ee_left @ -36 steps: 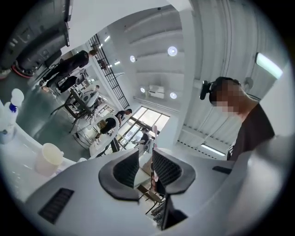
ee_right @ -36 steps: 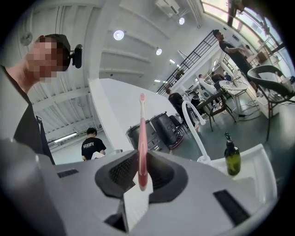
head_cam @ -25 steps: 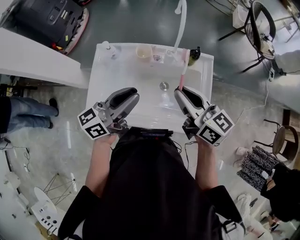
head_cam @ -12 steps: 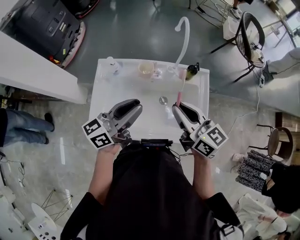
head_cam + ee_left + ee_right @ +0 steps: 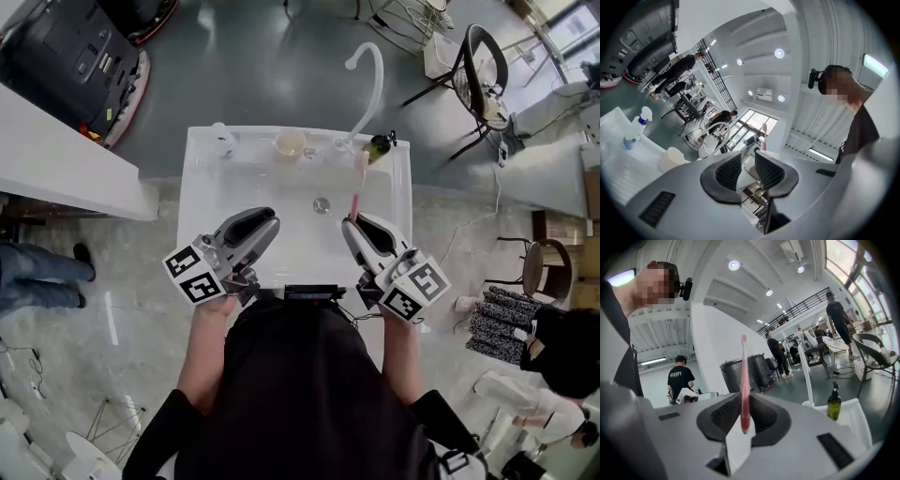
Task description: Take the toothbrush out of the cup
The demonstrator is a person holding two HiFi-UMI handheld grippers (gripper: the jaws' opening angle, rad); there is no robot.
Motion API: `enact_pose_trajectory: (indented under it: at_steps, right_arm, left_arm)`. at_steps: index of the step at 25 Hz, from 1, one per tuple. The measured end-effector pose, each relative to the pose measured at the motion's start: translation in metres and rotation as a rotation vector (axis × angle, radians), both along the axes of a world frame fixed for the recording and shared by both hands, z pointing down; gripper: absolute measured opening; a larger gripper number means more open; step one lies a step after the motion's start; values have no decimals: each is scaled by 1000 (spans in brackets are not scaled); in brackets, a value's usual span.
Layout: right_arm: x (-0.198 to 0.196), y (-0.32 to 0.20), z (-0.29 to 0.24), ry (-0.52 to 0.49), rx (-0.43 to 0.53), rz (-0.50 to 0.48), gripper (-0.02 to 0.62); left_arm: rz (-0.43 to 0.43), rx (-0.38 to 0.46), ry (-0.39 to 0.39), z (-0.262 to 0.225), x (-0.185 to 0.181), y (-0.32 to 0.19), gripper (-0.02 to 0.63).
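Pink plastic toothbrush (image 5: pixel 356 187) stays clamped in the right gripper (image 5: pixel 356 223) as it draws nearward over the white sink (image 5: pixel 281 253), well clear of the pale round cup (image 5: pixel 289 145) at the far rim, so the extraction looks done, while the left gripper (image 5: pixel 264 221) idles, jaws apart and empty.

Both forearms reached forward, side by side. Left gripper (image 5: pixel 265 221) pointed toward the far side, jaws apart, nothing between. Right gripper (image 5: pixel 352 227) likewise, jaws clamped on a pink toothbrush (image 5: pixel 357 187) sticking out past the tips.
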State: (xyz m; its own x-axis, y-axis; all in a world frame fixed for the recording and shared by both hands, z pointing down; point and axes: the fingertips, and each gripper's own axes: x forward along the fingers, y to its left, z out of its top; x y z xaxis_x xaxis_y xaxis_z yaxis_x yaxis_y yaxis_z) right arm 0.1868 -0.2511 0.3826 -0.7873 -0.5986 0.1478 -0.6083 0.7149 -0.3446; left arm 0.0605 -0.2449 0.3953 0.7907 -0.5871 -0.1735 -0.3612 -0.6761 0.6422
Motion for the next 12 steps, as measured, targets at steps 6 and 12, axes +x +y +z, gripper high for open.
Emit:
enact_pose_trajectory:
  at_steps: [6,12]
  right_arm:
    - [-7,2,5,25,-7,12,61]
    - [-5,-4,-1,25,3,14,61]
  left_arm:
    - [16,-1,11,4,-4,0,81]
    - [21,-4,9,2,-1,-3,81]
